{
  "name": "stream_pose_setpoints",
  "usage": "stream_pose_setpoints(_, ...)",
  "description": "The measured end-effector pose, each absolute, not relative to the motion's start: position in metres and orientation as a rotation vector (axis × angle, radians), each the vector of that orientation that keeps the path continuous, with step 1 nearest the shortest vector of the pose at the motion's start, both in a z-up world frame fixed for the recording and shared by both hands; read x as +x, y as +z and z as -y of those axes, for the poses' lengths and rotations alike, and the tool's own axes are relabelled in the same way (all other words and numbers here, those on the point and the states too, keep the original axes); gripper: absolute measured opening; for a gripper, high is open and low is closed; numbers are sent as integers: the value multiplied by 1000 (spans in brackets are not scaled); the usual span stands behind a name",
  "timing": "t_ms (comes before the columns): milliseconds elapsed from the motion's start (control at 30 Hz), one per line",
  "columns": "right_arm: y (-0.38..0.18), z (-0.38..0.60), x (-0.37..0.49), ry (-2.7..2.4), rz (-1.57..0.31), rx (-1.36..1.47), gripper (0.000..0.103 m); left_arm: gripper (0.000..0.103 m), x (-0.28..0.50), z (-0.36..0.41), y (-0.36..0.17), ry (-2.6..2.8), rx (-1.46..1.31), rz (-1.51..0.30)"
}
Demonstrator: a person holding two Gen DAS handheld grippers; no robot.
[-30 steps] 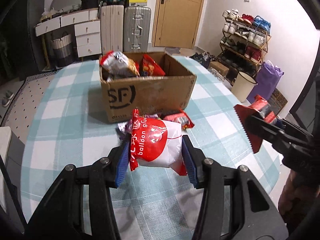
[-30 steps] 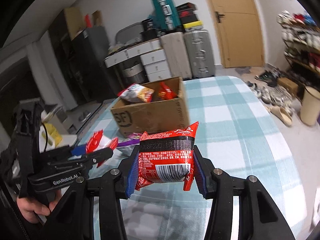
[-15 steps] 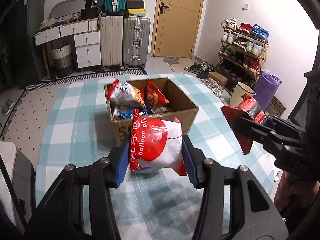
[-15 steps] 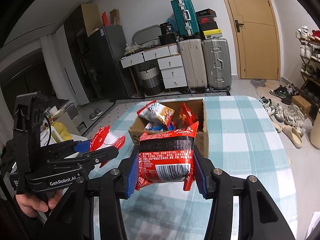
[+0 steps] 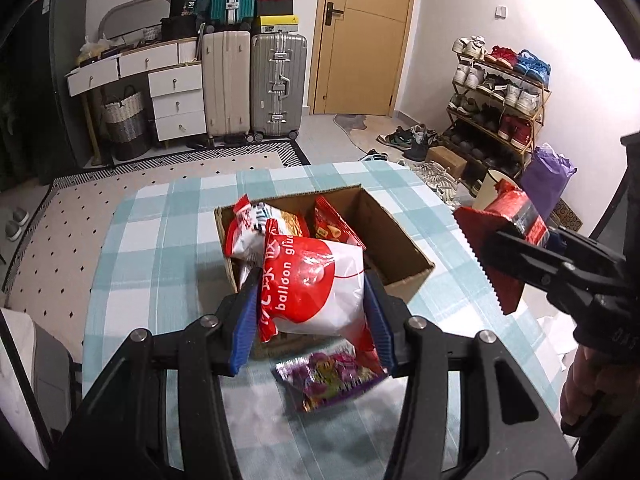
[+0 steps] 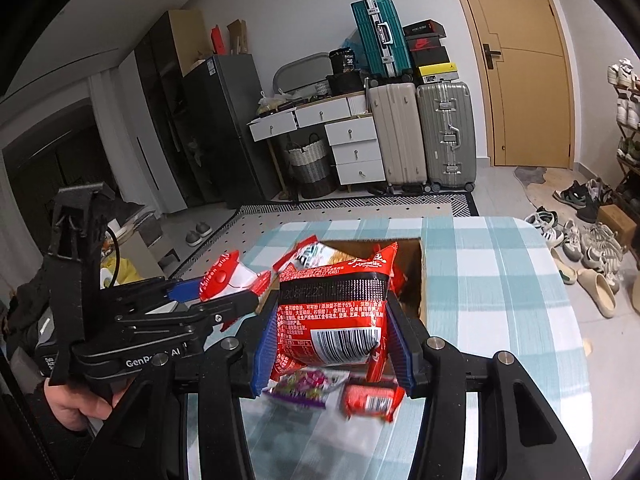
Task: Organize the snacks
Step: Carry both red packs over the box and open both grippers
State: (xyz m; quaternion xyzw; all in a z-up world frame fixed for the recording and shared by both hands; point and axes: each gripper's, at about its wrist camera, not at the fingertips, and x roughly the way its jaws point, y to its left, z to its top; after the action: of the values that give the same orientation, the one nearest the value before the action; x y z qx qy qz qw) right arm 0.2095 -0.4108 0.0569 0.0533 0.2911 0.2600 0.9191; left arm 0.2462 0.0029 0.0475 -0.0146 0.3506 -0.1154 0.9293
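Observation:
My left gripper [image 5: 312, 316] is shut on a red-and-white "balloon glue" snack bag [image 5: 316, 288], held above the near side of the open cardboard box [image 5: 404, 248]. My right gripper [image 6: 330, 344] is shut on a red-and-black snack packet [image 6: 332, 312], also raised near the box [image 6: 418, 284]. The box holds several snack bags [image 5: 256, 228]. A purple packet [image 5: 332, 376] lies on the table before the box. The purple packet [image 6: 308, 384] and a small red packet [image 6: 370, 398] show under the right gripper. The right gripper and its packet [image 5: 504, 236] appear at right in the left wrist view.
The table has a teal-and-white checked cloth [image 5: 160, 248]. Beyond it stand suitcases [image 5: 252, 84], white drawers [image 5: 176, 96], a door [image 5: 360, 36] and a shoe rack [image 5: 500, 96]. A bin [image 5: 490, 188] and purple bag [image 5: 546, 180] stand right of the table.
Both grippers have risen and moved forward with their bags, so I look down into the box. The purple packet has come into view below the left gripper's bag.

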Motion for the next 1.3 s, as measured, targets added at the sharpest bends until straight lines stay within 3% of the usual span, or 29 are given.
stream_pose_setpoints(400,54,395,285,551,-633,90,48,46,321,3,36,-249,4,-753)
stream_pose_setpoints(1133,-16,385,368,546,-737,87,49,47,411,13,-18,-281,54,-807)
stream_pose_setpoints(1300,-22,389,373,538,-733,101,57,59,414,7,-18,-252,39,-807)
